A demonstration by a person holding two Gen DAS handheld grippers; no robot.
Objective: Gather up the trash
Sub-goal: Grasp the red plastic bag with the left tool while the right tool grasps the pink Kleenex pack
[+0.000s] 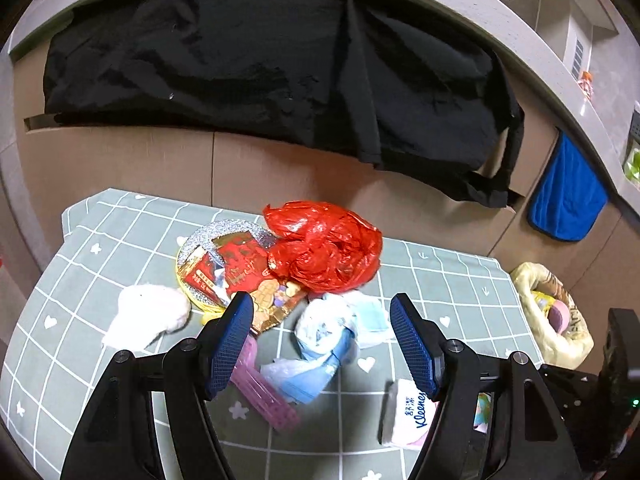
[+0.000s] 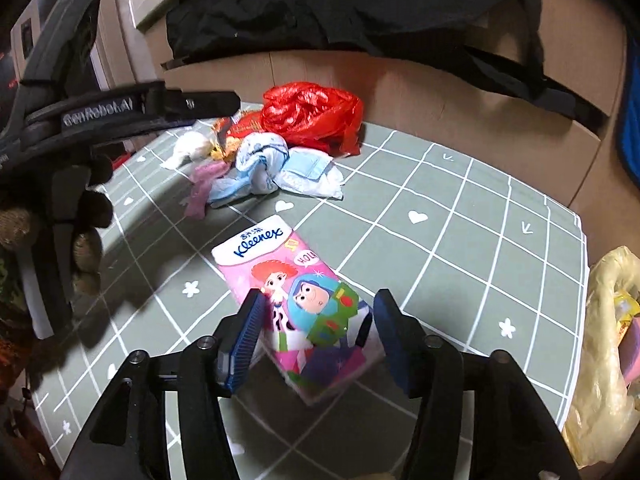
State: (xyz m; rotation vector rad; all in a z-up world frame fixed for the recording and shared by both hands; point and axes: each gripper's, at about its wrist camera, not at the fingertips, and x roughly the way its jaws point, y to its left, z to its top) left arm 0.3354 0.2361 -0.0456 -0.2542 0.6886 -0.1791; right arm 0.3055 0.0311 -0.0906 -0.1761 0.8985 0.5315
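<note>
A pile of trash lies on the green grid tablecloth [image 1: 100, 236]: a red plastic bag [image 1: 324, 246], a red snack wrapper on a glittery disc [image 1: 236, 268], a white tissue wad [image 1: 150, 314], a blue-white crumpled wrapper [image 1: 324, 344] and a pink plastic strip [image 1: 260, 388]. My left gripper [image 1: 322, 344] is open above the blue-white wrapper. A Kleenex tissue pack [image 2: 296, 300] lies between the open fingers of my right gripper [image 2: 316, 340]. The pack also shows in the left wrist view [image 1: 404, 412].
A yellowish trash bag [image 2: 604, 344] hangs open off the table's right edge; it also shows in the left wrist view [image 1: 552, 316]. A black cloth [image 1: 280, 68] drapes over the cabinets behind. A blue towel [image 1: 568, 200] hangs at right.
</note>
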